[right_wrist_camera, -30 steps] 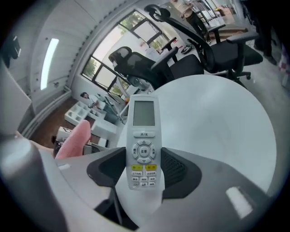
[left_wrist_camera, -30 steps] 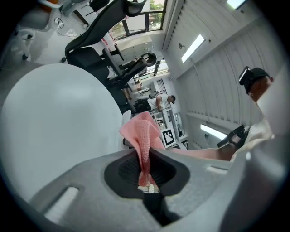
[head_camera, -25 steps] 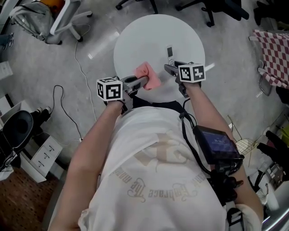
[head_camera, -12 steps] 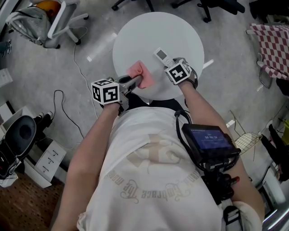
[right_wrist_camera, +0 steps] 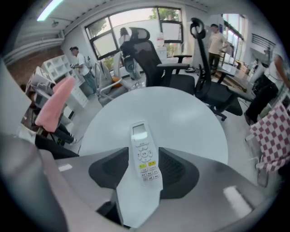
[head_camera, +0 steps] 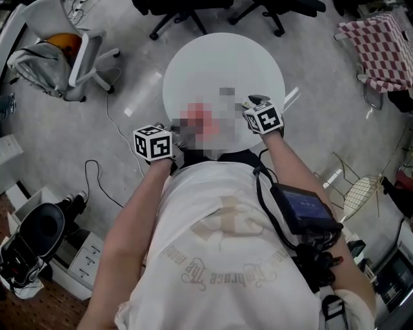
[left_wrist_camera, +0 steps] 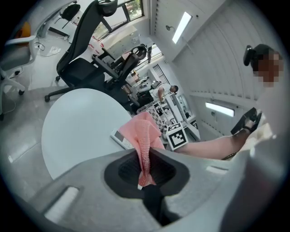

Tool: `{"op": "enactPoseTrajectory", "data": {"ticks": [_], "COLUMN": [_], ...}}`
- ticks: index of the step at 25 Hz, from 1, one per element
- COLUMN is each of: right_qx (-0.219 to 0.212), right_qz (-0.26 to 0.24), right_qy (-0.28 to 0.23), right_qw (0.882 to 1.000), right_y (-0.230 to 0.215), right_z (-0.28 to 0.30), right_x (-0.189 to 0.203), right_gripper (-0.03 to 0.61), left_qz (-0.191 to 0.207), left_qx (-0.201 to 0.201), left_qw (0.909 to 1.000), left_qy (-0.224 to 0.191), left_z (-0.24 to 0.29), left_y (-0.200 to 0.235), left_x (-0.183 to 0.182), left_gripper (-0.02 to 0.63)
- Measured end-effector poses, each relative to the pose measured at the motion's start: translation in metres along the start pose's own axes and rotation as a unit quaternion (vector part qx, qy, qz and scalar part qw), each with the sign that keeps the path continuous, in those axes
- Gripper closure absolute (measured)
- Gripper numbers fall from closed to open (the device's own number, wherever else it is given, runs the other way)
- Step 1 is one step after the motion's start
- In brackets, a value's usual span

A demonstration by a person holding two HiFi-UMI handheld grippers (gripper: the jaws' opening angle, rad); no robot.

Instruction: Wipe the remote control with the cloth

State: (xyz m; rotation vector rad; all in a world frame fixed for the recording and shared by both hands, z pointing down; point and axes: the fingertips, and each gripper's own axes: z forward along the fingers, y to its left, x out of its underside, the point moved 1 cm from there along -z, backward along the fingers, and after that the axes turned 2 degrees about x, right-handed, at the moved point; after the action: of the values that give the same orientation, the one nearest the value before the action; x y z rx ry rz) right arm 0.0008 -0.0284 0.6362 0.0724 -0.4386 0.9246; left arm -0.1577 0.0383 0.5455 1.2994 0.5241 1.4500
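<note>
A pink cloth [left_wrist_camera: 144, 132] hangs bunched between the jaws of my left gripper [left_wrist_camera: 144, 168], which is shut on it above the near edge of the round white table [left_wrist_camera: 74, 124]. The white remote control [right_wrist_camera: 144, 155], screen end pointing away, sits between the pads of my right gripper [right_wrist_camera: 145, 171]. These jaws have just been closing and now grip the remote's sides. The cloth [right_wrist_camera: 54, 105] shows at the left of the right gripper view, and the remote [left_wrist_camera: 118, 137] lies just behind the cloth in the left gripper view. In the head view a mosaic patch hides both.
Black office chairs [head_camera: 184, 13] stand beyond the table [head_camera: 219, 58]. A white chair with a bag [head_camera: 61, 55] is at the left, and a red checked cloth [head_camera: 374, 35] at the far right. People stand in the background by the windows [right_wrist_camera: 79, 63].
The remote lay on the table a second ago; my right gripper took hold of it and lifted it, tilted, toward the cloth. My left gripper with the cloth shifted slightly.
</note>
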Motion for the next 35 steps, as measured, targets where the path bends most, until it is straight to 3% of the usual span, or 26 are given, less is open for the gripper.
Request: {"op": "enactPoseTrajectory", "data": {"ticks": [4,9,14,18,24,35], "right_qx": [0.012,0.043,0.054,0.055,0.068,0.072], "right_qz": [0.081,0.135,0.139,0.144,0.151,0.164], "right_qy": [-0.078,-0.164,-0.244,-0.290,-0.326,-0.336], "right_qw": [0.994,0.976,0.958,0.944,0.931,0.925], "right_y": [-0.006,-0.015,0.001,0.019,0.026,0.024], "right_z": [-0.039,-0.087,-0.125,-0.148,-0.172,-0.186], "right_x": [-0.013,-0.028,-0.036,-0.039,-0.033,-0.017], "right_gripper": [0.415,0.514,0.574,0.572,0.572,0.572], "left_qz": [0.038,0.082,0.124,0.155,0.179,0.210], "left_qx": [0.021,0.031,0.034,0.036,0.050,0.068], "left_qw": [0.9989,0.9959,0.9914,0.9868,0.9817,0.9734], "left_qy": [0.016,0.022,0.024,0.026,0.041,0.063], "left_z": [0.000,-0.002,-0.008,-0.011,-0.005,0.013], "left_y": [-0.008,-0.016,-0.021,-0.028,-0.037,-0.058], "left_x": [-0.013,-0.037,-0.051,-0.058,-0.059,-0.057], "left_gripper": [0.594,0.594,0.594,0.594,0.594,0.594]}}
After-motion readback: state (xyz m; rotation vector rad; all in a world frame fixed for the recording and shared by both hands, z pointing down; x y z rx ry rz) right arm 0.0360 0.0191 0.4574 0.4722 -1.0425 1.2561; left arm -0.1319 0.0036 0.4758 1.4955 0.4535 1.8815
